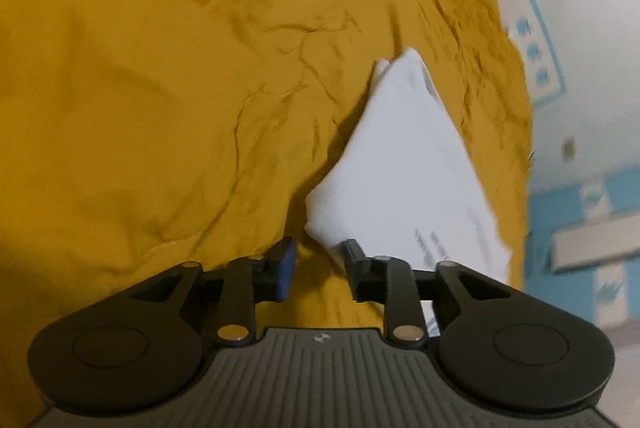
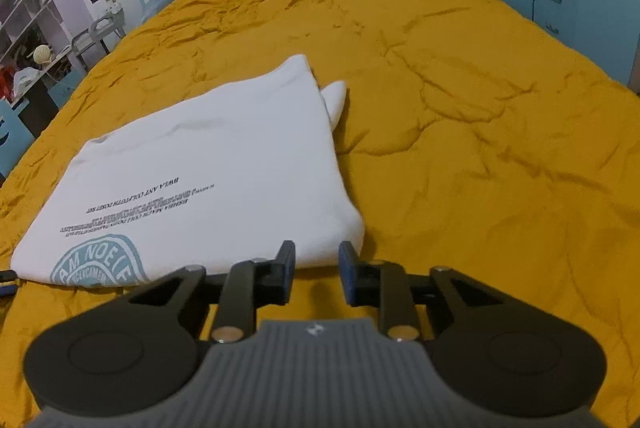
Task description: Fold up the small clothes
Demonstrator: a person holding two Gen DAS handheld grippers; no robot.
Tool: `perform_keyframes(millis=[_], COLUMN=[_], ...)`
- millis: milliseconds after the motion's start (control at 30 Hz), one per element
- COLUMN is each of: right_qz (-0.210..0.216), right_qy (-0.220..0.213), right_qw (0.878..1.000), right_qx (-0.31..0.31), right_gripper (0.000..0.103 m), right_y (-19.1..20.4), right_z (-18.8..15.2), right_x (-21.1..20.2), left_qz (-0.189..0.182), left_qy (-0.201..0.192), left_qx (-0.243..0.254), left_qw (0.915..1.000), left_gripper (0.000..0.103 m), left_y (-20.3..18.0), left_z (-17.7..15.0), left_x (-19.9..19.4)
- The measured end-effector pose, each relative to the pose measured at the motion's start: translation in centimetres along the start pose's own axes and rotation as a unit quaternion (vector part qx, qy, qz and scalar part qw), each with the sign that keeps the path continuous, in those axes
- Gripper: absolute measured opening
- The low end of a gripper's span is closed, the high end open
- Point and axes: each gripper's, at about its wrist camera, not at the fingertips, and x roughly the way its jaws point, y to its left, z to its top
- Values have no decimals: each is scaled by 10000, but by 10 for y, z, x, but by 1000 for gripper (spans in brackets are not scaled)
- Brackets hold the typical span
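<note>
Right wrist view: white T-shirt (image 2: 208, 163) folded on mustard bedspread (image 2: 460, 107), teal "NOE" badge; both hand-held grippers (image 2: 316, 268) narrowly parted, empty.

shirt (image 2: 208, 163) logo cut by gripper body; small print unreadable | left view motion-blurred

bare bedspread (image 2: 460, 131) right, folded shirt (image 2: 208, 163) left

Both wrist fisheyes look steeply down, close over a wrinkled mustard-yellow bedspread (image 2: 460, 107). The left view is rolled. They share the folded white printed T-shirt (image 1: 404, 163) (image 2: 208, 171).
</note>
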Motion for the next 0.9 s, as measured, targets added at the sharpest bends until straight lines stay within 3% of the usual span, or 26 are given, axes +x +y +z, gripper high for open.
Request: perform_keyframes(millis=[133,200,267,367,400,433,500,633,767,833,900], right_qz=[20,119,162,162,209,286,259,-297,-23,232,397], right_qy=[73,80,105,206,217,244,244,184,-74,-174,-321], right_qw=[9999,9994,9983,9957,9950,9942,9938,9975,9956,9919,9887], right_qx=[125,310,543,893,956,1011,1049,618,937,1236,1410], right_gripper=[23,23,23,22,10,2,0,0,0,3,25], right_y=[-5,-11,-16,-26,-28,-30,-31,-24,-39,-47,-51], right_z=[-3,-3,-2,0,1,1,-1,-5,-4,3,11], right_x=[5,8,11,15,15,17,19,17,10,7,5], left_qz=[-294,-328,-315,-30,139,365,797,1349,1384,1403,1423], left_qy=[-231,-335,-489,-769,-845,-929,-1026,-867,-769,-758,-738], left_qx=[-493,-562,-410,477,876,1340,2011,2340,2319,2369,2391], left_qw=[9981,9973,9975,9959,9925,9859,9709,9589,9598,9584,9577], left_gripper=[34,18,14,10,10,10,10,10,11,11,11], left_y=[12,10,3,-28,-38,-50,-65,-61,-54,-56,-55], left_z=[7,11,11,8,4,-1,-11,-15,-11,-13,-14], left_x=[7,8,-1,-10,-13,-13,-7,13,22,20,16])
